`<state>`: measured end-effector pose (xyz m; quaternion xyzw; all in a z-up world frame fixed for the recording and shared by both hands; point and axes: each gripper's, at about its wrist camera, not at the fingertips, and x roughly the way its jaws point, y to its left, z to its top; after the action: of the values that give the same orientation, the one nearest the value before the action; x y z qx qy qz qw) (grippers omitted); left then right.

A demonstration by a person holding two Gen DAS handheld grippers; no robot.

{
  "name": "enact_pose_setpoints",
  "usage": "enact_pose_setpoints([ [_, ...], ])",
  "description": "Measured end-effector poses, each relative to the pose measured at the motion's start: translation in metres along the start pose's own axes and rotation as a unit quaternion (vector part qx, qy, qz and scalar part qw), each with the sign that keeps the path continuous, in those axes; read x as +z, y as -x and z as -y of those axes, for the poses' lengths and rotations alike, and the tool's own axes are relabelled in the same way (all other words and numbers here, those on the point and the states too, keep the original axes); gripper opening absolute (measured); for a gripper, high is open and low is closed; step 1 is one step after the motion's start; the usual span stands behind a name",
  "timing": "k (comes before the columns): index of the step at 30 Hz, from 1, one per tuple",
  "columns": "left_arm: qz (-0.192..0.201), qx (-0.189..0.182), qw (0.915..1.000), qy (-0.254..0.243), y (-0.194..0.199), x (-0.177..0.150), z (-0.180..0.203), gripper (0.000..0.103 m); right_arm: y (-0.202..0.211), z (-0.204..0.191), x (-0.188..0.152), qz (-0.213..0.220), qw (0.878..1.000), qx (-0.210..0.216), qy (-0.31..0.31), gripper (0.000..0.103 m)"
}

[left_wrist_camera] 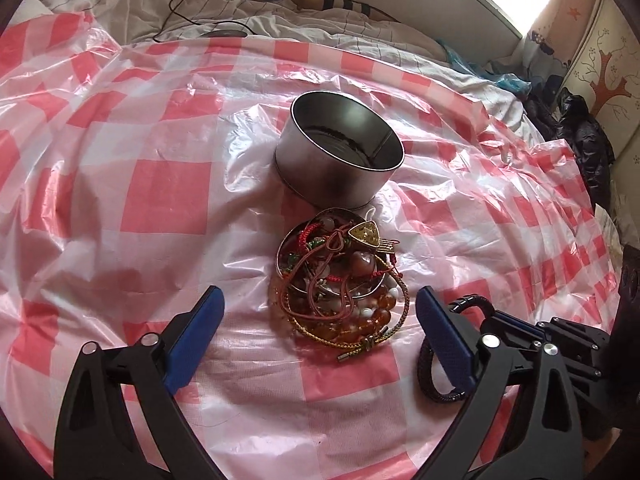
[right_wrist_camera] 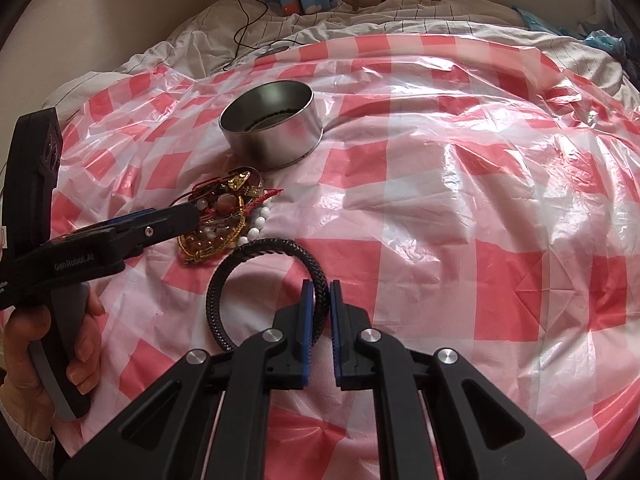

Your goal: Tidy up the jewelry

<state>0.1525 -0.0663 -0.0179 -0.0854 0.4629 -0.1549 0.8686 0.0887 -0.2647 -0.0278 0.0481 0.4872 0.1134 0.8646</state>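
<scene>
The right gripper (right_wrist_camera: pixel 320 300) is nearly closed, its two blue-padded fingers pinching a black braided bracelet (right_wrist_camera: pixel 256 246) at the right side of the loop. The rest of the loop lies on the checked plastic sheet (right_wrist_camera: pixel 440 200), extending to the left of the fingers. In the left wrist view the same bracelet (left_wrist_camera: pixel 426 376) shows partly behind the right-hand finger of the left gripper.

The left gripper (left_wrist_camera: pixel 320 320) is spread wide and holds nothing. Its blue pads (left_wrist_camera: pixel 196 336) stand on either side of the jewelry pile (left_wrist_camera: pixel 340 280), without touching it as far as the view shows. In the right wrist view one finger of the left gripper (right_wrist_camera: pixel 132 228) reaches over the near left edge of the pile, and the person's hand (right_wrist_camera: pixel 48 352) grips its handle.

The pile consists of tangled red and brown cords, amber and white beads, a gold braided cord and a gold triangular pendant (left_wrist_camera: pixel 364 232). Part of it sits in a shallow round metal lid (left_wrist_camera: pixel 288 240); part spills over the lid's near edge onto the sheet.

A round metal tin (left_wrist_camera: pixel 340 148) stands upright and open just behind the lid. Its inside appears dark; the contents cannot be determined.

The sheet covers a bed with white bedding (right_wrist_camera: pixel 360 20) at the far edge.
</scene>
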Motion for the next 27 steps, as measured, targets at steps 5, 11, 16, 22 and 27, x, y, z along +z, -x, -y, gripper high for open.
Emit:
enact_pose_setpoints([
  [5,0.001,-0.036,0.9993,0.007,-0.002,-0.006,-0.007,0.035,-0.011,-0.002,-0.005,-0.020,1.000,-0.012,0.003,0.010],
  [11,0.011,-0.045,0.9989,0.002,0.007,-0.004,-0.010,0.002,-0.017,-0.007,-0.009,-0.026,0.999,-0.021,0.021,0.017],
  [16,0.024,-0.081,0.9964,0.007,0.019,-0.001,-0.007,0.002,-0.009,-0.005,-0.007,-0.006,1.000,-0.011,0.012,0.008],
  [22,0.049,-0.109,0.9928,0.008,0.043,0.007,-0.010,0.002,0.015,0.002,0.003,0.046,0.999,0.015,-0.015,0.008],
  [27,0.056,-0.117,0.9914,-0.015,0.058,0.016,0.002,0.002,0.029,0.013,0.012,0.075,0.995,0.046,-0.050,0.008],
])
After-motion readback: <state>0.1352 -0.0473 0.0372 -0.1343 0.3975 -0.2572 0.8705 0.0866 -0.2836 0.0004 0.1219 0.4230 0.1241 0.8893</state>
